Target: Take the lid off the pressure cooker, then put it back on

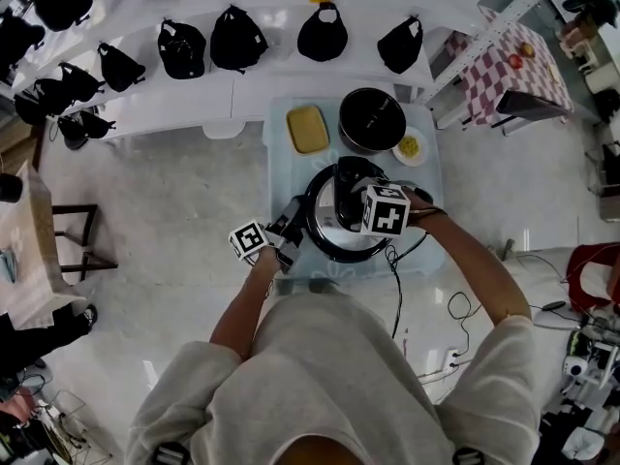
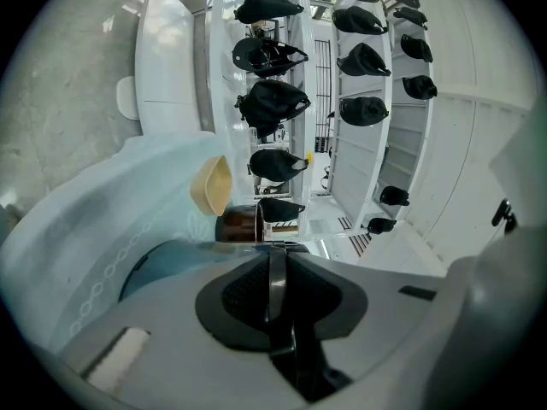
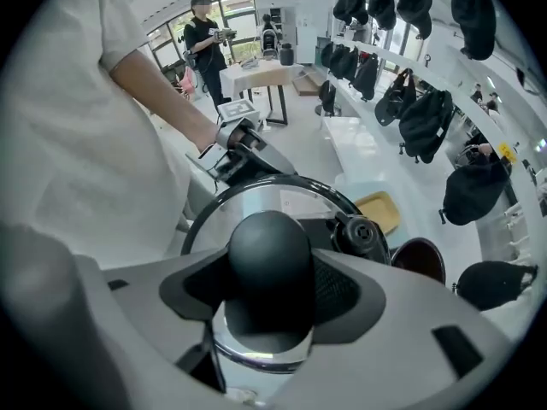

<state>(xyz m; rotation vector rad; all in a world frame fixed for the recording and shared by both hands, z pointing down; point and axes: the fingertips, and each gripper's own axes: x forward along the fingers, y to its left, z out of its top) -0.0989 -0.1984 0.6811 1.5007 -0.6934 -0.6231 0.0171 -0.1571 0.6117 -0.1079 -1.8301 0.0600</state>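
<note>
Person's torso (image 1: 320,376) at 6 o'clock, head view. Pressure cooker (image 1: 341,250) stands on pale blue table (image 1: 281,163), lid (image 3: 256,202) seated on it. Right gripper (image 3: 270,280) points steeply down, jaws pinching black lid knob (image 3: 269,246) from both sides. Left gripper (image 2: 275,259) held level at cooker's 9 o'clock, jaws nearly together, clamped on thin black side handle (image 2: 275,276). Dark pot (image 1: 372,119) at cooker's 12 o'clock.

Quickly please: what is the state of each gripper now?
Left gripper: closed on the cooker's side handle.
Right gripper: closed on the lid's knob.
</note>
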